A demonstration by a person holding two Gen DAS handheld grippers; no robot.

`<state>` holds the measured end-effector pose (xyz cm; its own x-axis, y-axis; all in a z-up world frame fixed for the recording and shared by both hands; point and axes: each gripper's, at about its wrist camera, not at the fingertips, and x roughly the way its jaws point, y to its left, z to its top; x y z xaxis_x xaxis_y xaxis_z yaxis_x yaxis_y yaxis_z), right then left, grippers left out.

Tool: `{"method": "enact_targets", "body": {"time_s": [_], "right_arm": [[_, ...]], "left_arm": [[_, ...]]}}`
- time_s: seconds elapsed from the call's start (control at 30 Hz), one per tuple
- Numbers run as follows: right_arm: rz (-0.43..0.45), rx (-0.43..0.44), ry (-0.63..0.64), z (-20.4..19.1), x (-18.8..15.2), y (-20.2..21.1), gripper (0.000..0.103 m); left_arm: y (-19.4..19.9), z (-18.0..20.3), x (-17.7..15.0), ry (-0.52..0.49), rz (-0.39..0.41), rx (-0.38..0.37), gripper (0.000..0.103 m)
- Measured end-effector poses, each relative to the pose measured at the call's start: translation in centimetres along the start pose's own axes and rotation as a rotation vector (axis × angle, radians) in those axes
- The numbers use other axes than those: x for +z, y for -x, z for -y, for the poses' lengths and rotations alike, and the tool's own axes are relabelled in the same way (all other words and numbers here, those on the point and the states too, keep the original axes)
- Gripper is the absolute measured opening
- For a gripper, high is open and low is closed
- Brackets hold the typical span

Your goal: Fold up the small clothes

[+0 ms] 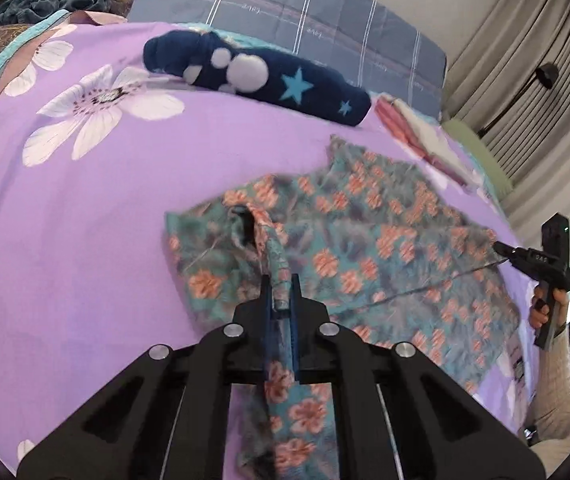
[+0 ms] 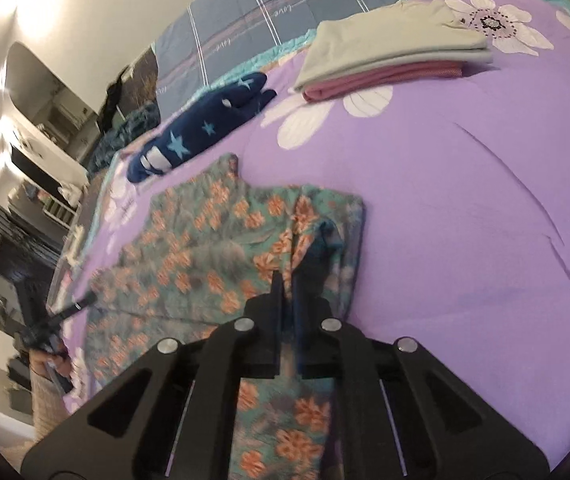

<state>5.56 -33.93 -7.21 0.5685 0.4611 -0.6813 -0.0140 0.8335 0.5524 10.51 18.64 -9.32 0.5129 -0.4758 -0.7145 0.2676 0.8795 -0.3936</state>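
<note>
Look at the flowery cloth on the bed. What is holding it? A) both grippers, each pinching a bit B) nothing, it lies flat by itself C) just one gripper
A: the left gripper is shut on a bunched bit of the flowery cloth, and the right gripper pinches another part of it.

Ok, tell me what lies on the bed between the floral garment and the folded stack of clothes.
Only bare purple bedspread separates the floral garment from the folded stack, seen in the right wrist view.
</note>
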Motion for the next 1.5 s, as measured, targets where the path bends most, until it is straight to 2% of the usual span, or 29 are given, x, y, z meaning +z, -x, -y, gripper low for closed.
{"method": "enact_targets", "body": {"time_s": [0.1,0.17,0.2,0.27,0.3,0.33,0.37,0.4,0.43,0.53,0.57,0.63,0.67,0.7,0.73,0.77,0.8,0.83,0.9,1.0,1.07,1.13,1.23,1.3,1.37,1.43,1.5], "right_arm": [[0.041,0.061,-0.071,0.3,2.4,0.0,0.004],[0.08,0.088,-0.142,1.0,4.6,-0.5,0.004],[0.092,0.098,-0.192,1.8,6.0,-1.2,0.008],[0.108,0.044,-0.253,3.0,7.4,-1.9,0.019],[0.098,0.012,-0.259,3.4,7.8,-2.4,0.028],[0.092,0.009,-0.243,3.4,8.0,-2.5,0.032],[0.091,0.012,-0.22,3.3,8.0,-2.5,0.034],[0.095,0.012,-0.172,3.0,7.8,-2.2,0.04],[0.099,0.008,-0.129,2.7,7.6,-1.9,0.044],[0.072,-0.006,-0.039,2.5,7.3,-2.0,0.047],[0.055,-0.006,-0.02,2.4,7.2,-2.3,0.047],[0.013,-0.017,0.012,2.3,7.4,-3.6,0.057],[-0.01,-0.024,0.034,2.1,7.6,-4.5,0.057],[-0.017,-0.031,0.044,1.8,7.8,-5.2,0.057],[-0.029,-0.036,0.056,1.6,7.9,-6.0,0.047],[-0.041,-0.037,0.067,1.4,8.0,-6.6,0.033],[-0.062,-0.043,0.084,1.1,8.1,-7.3,0.007],[-0.07,-0.057,0.086,0.9,8.2,-7.6,0.007],[-0.011,-0.033,0.088,0.2,8.4,-6.3,0.006],[0.105,0.043,0.096,-0.9,9.4,-3.2,0.006],[0.126,0.021,0.108,-1.1,10.6,-3.0,0.007],[0.103,-0.03,0.108,-0.7,11.4,-4.5,0.008],[0.011,-0.077,0.047,1.2,11.6,-8.2,0.016],[-0.003,-0.098,0.008,2.1,10.9,-9.0,0.017],[0.011,-0.056,-0.006,2.4,10.0,-8.1,0.021],[0.021,-0.058,0.015,2.3,9.2,-6.6,0.026],[0.031,-0.074,0.035,2.7,8.6,-4.7,0.027]], "left_arm": [[-0.1,0.0,2.7,0.049,0.071,-0.014,0.007],[-0.6,-0.5,4.9,0.105,0.129,0.008,0.007],[-1.1,-1.0,6.2,0.135,0.162,0.033,0.007],[-2.3,-1.8,7.6,0.168,0.197,0.085,0.01],[-2.8,-2.2,8.1,0.185,0.205,0.129,0.017],[-3.1,-2.6,8.3,0.193,0.194,0.136,0.028],[-3.3,-2.9,8.4,0.197,0.182,0.123,0.046],[-3.2,-3.1,8.3,0.199,0.18,0.118,0.053],[-3.0,-3.2,8.2,0.188,0.183,0.125,0.059],[-3.6,-3.4,7.9,0.133,0.128,0.123,0.061],[-4.3,-3.6,7.7,0.128,0.092,0.118,0.062],[-6.4,-3.9,7.5,0.119,-0.003,0.132,0.062],[-7.4,-3.8,7.4,0.107,-0.029,0.15,0.061],[-7.7,-3.6,7.3,0.083,-0.022,0.164,0.058],[-7.8,-3.2,7.4,0.052,-0.011,0.163,0.025],[-8.0,-2.9,7.6,0.033,-0.021,0.124,0.001],[-8.0,-2.5,7.8,0.033,-0.028,0.101,0.004],[-7.7,-2.0,7.9,0.009,-0.008,0.124,0.004],[-5.9,-0.5,8.4,-0.064,0.059,0.145,0.004],[-2.8,0.1,9.5,-0.067,0.156,0.134,0.004],[-2.5,-0.3,10.4,-0.06,0.183,0.156,0.004],[-3.9,-0.8,11.0,-0.056,0.165,0.208,0.004],[-7.7,-2.6,10.7,-0.022,0.047,0.255,0.008],[-9.3,-3.2,9.9,-0.011,-0.004,0.287,0.013],[-8.7,-3.0,9.1,-0.014,0.018,0.286,0.032],[-7.3,-2.3,8.8,-0.033,0.048,0.315,0.038],[-5.1,-0.1,8.5,-0.082,0.102,0.322,0.038]]}}
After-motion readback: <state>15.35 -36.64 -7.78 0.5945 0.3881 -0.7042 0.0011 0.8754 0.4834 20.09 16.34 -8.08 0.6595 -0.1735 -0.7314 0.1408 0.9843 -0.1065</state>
